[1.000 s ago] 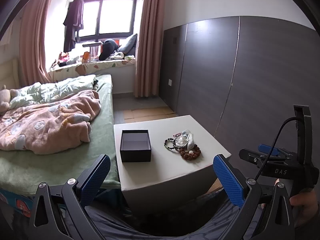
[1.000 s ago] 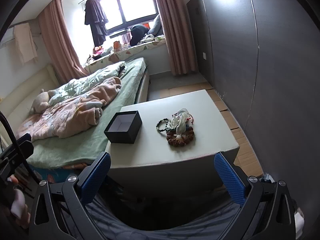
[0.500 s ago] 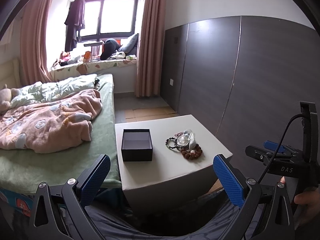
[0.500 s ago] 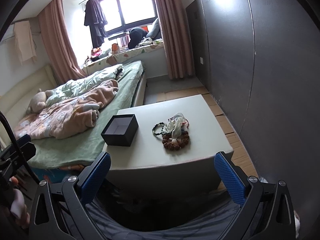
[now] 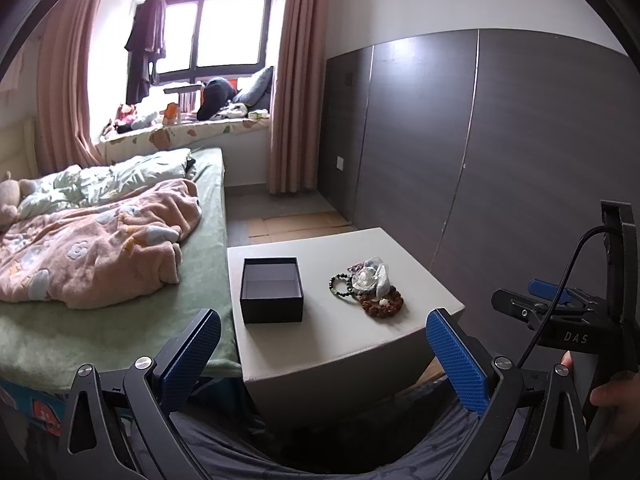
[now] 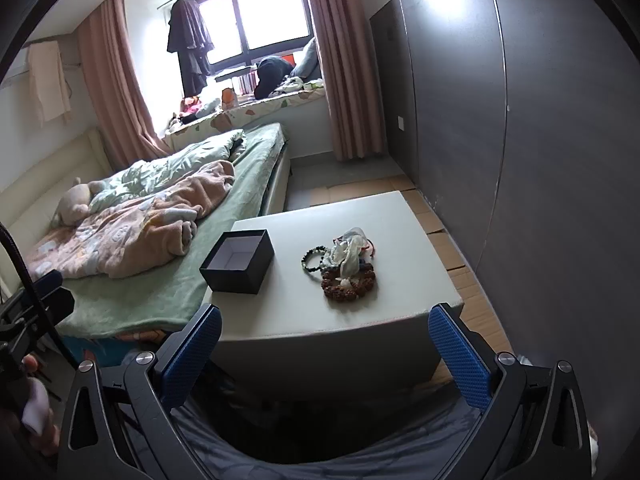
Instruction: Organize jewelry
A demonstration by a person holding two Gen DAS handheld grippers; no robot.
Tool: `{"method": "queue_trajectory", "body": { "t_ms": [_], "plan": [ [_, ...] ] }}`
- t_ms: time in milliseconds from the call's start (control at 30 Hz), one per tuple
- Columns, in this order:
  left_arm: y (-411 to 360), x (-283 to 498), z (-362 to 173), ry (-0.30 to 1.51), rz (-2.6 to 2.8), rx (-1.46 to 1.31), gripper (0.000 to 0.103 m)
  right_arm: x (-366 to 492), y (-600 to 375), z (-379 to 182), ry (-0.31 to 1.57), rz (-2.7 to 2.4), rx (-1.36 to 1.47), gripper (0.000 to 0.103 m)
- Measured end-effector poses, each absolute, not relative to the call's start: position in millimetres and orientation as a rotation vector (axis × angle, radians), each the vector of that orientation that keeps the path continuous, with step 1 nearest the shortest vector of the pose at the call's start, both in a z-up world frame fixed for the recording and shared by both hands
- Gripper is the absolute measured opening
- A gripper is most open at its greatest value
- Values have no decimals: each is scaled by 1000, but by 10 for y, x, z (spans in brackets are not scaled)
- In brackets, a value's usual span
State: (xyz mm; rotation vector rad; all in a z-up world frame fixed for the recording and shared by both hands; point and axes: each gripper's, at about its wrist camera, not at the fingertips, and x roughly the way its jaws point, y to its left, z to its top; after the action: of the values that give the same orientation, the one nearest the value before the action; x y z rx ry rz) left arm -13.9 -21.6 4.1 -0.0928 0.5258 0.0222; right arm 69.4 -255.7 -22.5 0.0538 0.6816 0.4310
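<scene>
An open, empty black box (image 5: 272, 290) (image 6: 239, 255) sits on the left part of a pale square table (image 5: 400, 328) (image 6: 400, 292). To its right lies a pile of jewelry (image 5: 370, 286) (image 6: 346, 262): a dark green bead bracelet, a brown bead bracelet, pale translucent pieces. My left gripper (image 5: 323, 352) is open and empty, held short of the table's near edge. My right gripper (image 6: 325, 350) is open and empty, also short of the near edge. The right gripper's body shows at the right of the left wrist view (image 5: 576, 320).
A bed (image 5: 120, 280) (image 6: 160, 240) with green sheet and pink blanket touches the table's left side. A dark panelled wall (image 5: 480, 160) (image 6: 520, 140) runs along the right. Cardboard sheets (image 6: 452, 252) lie on the floor by the wall. Dark fabric lies below the grippers.
Both grippers have shifted slightly, mostly sideways and a little back from the table. Both stay open. Box and jewelry have not moved.
</scene>
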Motion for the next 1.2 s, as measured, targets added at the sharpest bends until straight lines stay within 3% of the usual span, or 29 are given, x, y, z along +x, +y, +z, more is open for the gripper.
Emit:
{"method": "queue_trajectory", "body": {
  "t_ms": [567,733,967,1133,1200],
  "plan": [
    [-181,379,-96,544,-61,-132,102,1082,-2887,-367,730,435,173,103],
    [-159,674,-156,588,-111,-171,93,1273,-2913,-411,748,437,196,103],
    [-126,1132,-298,656,-142,-241,82,1687,-2908,-599,826,460,275,83],
    [-91,1412,-404,704,-128,-260,74,2069,-2800,-771,879,481,297,79],
    [-68,1504,-451,720,-127,-272,70,2227,-2744,-862,914,496,310,69]
  ]
}}
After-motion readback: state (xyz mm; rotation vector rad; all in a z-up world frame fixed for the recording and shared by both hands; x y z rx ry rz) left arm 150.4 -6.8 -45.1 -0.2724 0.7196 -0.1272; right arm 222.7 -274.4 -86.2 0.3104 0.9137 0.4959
